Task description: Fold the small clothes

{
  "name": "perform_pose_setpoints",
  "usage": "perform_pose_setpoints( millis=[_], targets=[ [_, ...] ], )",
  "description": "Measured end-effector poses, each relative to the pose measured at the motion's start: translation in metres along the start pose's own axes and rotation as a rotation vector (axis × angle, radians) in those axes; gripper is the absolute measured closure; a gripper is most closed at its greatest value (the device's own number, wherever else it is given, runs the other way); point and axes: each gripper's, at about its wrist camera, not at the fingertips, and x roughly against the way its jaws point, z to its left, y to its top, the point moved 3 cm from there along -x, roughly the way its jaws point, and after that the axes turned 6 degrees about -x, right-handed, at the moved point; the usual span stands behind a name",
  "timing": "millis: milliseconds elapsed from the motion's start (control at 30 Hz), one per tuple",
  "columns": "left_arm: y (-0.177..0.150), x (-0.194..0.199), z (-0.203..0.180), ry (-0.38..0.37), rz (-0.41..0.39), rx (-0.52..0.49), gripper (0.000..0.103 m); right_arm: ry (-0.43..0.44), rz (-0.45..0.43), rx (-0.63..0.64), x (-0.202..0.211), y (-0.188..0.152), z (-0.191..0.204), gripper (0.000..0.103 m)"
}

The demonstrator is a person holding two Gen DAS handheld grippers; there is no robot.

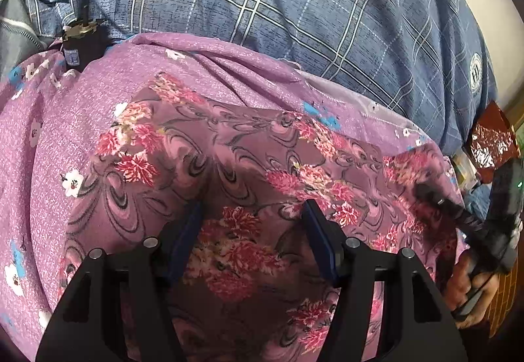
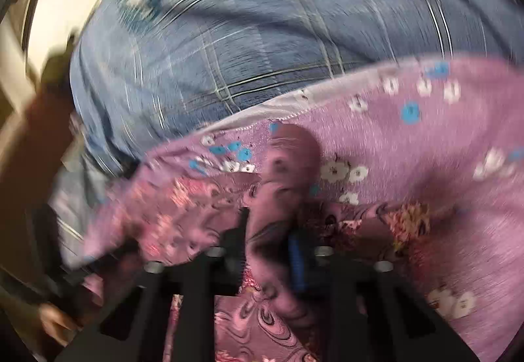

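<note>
The folding looks barely begun. The small floral garment, mauve with red flowers and dark swirls, lies mostly spread on a lilac flowered sheet that covers the bed, with a blue checked blanket along the far edge. No crisp fold shows, only loose wrinkles.

The left tongs stand spread over the middle of the garment, their pads apart with cloth lying between them, and I cannot tell whether the tips touch it. The right tongs are pressed together on a bunched ridge of the garment near its edge, though that view is blurred.

Judging from this, the first fold, the later folds and the smoothing are all left.
</note>
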Motion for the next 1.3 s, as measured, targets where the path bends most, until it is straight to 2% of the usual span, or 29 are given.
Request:
perform_pose_setpoints(
  millis=[100,133,233,267,300,333,367,400,433,500,567,600,667,700,733,800,867,933,1033,1167,1300],
  targets=[
    [0.000,0.007,-0.002,0.048,-0.024,-0.020,0.041,-0.223,-0.027,0.003,-0.005,-0.003,-0.016,0.099],
    [0.000,0.010,-0.002,0.076,-0.033,-0.032,0.041,-0.241,-0.045,-0.013,-0.001,-0.003,-0.021,0.099],
    [0.000,0.011,0.002,0.162,-0.046,-0.058,0.041,-0.255,-0.101,-0.078,0.016,0.001,-0.033,0.099],
    [-0.001,0.007,0.004,0.184,-0.032,-0.061,0.041,-0.276,-0.100,-0.062,0.015,-0.001,-0.037,0.095],
    [-0.003,0.003,0.006,0.204,-0.017,-0.067,0.041,-0.289,-0.071,-0.052,0.008,-0.005,-0.038,0.085],
    [-0.005,0.000,0.006,0.218,-0.016,-0.084,0.041,-0.298,-0.028,-0.046,-0.005,-0.009,-0.037,0.086],
    [-0.006,0.002,0.004,0.232,-0.024,-0.105,0.041,-0.286,-0.054,-0.052,-0.004,-0.010,-0.038,0.078],
    [-0.007,0.005,0.001,0.246,-0.029,-0.119,0.041,-0.270,-0.070,-0.076,0.004,-0.009,-0.038,0.068],
    [-0.008,0.009,-0.001,0.249,-0.035,-0.122,0.041,-0.250,-0.082,-0.111,0.021,-0.009,-0.044,0.068],
    [-0.012,0.024,-0.008,0.229,-0.062,-0.118,0.041,-0.196,-0.183,-0.151,0.063,-0.012,-0.044,0.065],
    [-0.017,0.041,-0.020,0.198,-0.095,-0.124,0.041,-0.237,-0.240,-0.131,0.098,-0.023,-0.036,0.056],
    [-0.020,0.050,-0.027,0.182,-0.116,-0.133,0.041,-0.269,-0.253,-0.112,0.109,-0.029,-0.033,0.055],
    [-0.032,0.072,-0.045,0.173,-0.171,-0.158,0.033,-0.358,-0.285,-0.026,0.128,-0.047,-0.016,0.055],
    [-0.040,0.083,-0.054,0.175,-0.203,-0.168,0.020,-0.385,-0.290,0.005,0.134,-0.056,-0.011,0.055],
    [-0.045,0.089,-0.062,0.180,-0.231,-0.174,0.015,-0.413,-0.288,0.037,0.137,-0.066,-0.003,0.054],
    [-0.063,0.107,-0.077,0.194,-0.285,-0.209,0.015,-0.454,-0.268,0.085,0.141,-0.091,0.011,0.049],
    [-0.079,0.117,-0.089,0.213,-0.314,-0.259,0.013,-0.500,-0.254,0.105,0.142,-0.103,0.016,0.048],
    [-0.092,0.124,-0.095,0.229,-0.342,-0.294,0.001,-0.534,-0.244,0.103,0.144,-0.113,0.020,0.048],
    [-0.100,0.134,-0.096,0.240,-0.385,-0.318,0.000,-0.545,-0.233,0.103,0.144,-0.121,0.031,0.048],
    [-0.095,0.143,-0.080,0.269,-0.433,-0.270,0.000,-0.569,-0.259,0.151,0.141,-0.124,0.050,0.046],
    [-0.086,0.137,-0.064,0.296,-0.428,-0.220,0.000,-0.563,-0.260,0.177,0.128,-0.122,0.059,0.046]
  ],
)
